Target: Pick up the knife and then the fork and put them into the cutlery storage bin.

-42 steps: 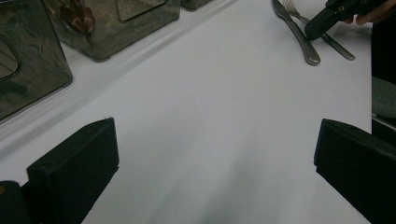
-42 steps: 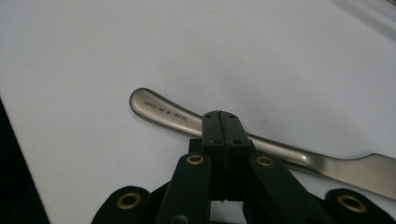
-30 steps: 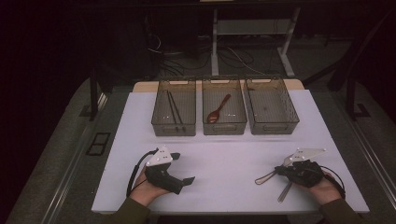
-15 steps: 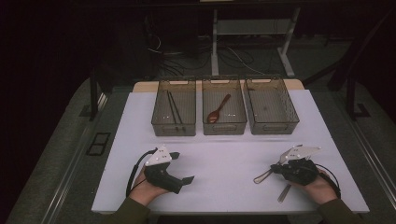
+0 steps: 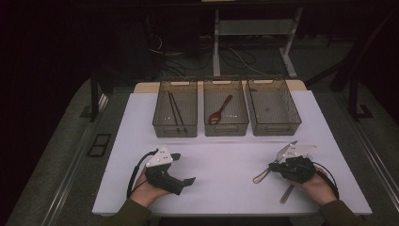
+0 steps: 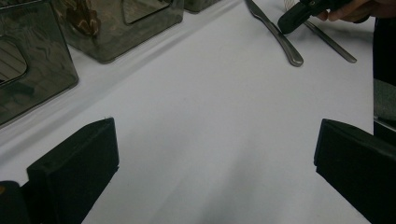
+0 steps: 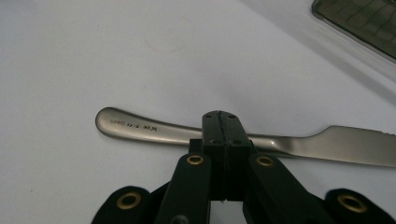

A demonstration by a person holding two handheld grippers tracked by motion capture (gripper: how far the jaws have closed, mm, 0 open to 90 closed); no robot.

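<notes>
The knife point(image 7: 261, 140) lies crosswise between the right tool's point(image 7: 219, 122) closed jaws, gripped at its handle just above the white table point(image 5: 226, 155). A second utensil point(image 5: 286, 193) lies beneath that hand. The left tool point(image 6: 210, 163) rests wide open, holding nothing.

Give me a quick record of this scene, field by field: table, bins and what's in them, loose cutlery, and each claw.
Table: white tabletop
Left smoky transparent plastic bin: dark chopsticks
Middle bin: brown wooden spoon
Right bin: looks empty
Loose cutlery: silver metal table knife; a second metal utensil lies by the right hand
Left claw: open, jaws wide apart over bare table, holding nothing
Right claw: shut on the knife, gripping its handle
</notes>
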